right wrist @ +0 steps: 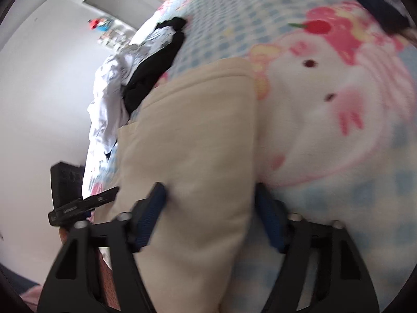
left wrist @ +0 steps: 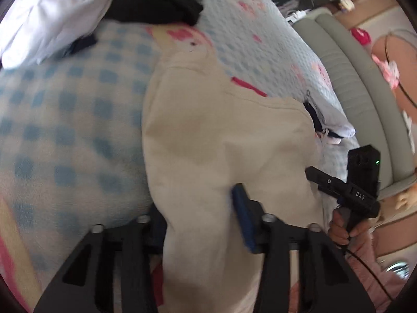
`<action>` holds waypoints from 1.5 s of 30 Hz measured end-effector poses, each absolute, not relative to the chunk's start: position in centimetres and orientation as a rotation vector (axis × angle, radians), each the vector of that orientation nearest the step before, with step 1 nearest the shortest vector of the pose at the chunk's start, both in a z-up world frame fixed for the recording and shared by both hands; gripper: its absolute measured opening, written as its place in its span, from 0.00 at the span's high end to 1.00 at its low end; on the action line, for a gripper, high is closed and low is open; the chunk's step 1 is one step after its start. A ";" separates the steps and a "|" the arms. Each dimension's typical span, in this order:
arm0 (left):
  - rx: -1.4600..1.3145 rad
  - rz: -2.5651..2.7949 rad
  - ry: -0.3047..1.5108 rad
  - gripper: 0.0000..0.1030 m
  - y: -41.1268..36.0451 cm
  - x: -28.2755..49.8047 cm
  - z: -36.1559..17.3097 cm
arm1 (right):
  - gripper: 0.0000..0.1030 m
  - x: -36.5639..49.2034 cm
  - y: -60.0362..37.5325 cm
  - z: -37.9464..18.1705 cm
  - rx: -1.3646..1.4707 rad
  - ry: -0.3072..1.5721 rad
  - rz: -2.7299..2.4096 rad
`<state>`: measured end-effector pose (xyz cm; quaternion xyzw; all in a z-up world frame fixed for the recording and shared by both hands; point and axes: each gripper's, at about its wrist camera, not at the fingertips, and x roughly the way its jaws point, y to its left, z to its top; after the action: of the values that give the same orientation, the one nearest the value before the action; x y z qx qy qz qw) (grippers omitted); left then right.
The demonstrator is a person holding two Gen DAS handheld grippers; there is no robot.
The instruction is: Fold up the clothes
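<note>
A blue-checked fleece blanket with a pink-and-white cartoon print (right wrist: 325,99) covers the bed, with open blanket on both sides of the cream-coloured cotton garment (left wrist: 221,140) that lies along its middle; a white wall (right wrist: 39,91) runs close along one bed edge and a padded grey bed frame (left wrist: 365,99) along the other. At the far end, clear of the cream piece, lie a crumpled white garment (left wrist: 52,15) and a black garment (left wrist: 156,5). The left gripper (left wrist: 206,224) and right gripper (right wrist: 211,216) each stand partly open astride the garment's near end, blue pads (left wrist: 243,221) beside the cloth; whether they pinch it I cannot tell.
</note>
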<state>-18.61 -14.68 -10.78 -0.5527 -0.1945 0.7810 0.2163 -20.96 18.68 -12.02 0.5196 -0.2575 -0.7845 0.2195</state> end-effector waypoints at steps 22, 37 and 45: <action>-1.340 2.224 -0.710 0.48 -14.6 -16.5 -6.8 | 0.51 -18.1 24.3 -6.7 1.468 -0.417 -2.404; -1.479 2.551 -0.463 0.49 -13.5 -8.6 -7.3 | 0.53 -6.2 25.1 -10.5 1.607 -0.432 -2.365; -1.497 2.401 -0.237 0.71 -9.2 -6.8 -8.4 | 0.49 -5.5 23.3 -9.9 1.535 -0.472 -2.310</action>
<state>-6.78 -9.19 -8.37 -0.5214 -0.0825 0.8359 0.1504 -5.50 23.26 -9.89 0.5383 -0.1653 -0.8101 0.1632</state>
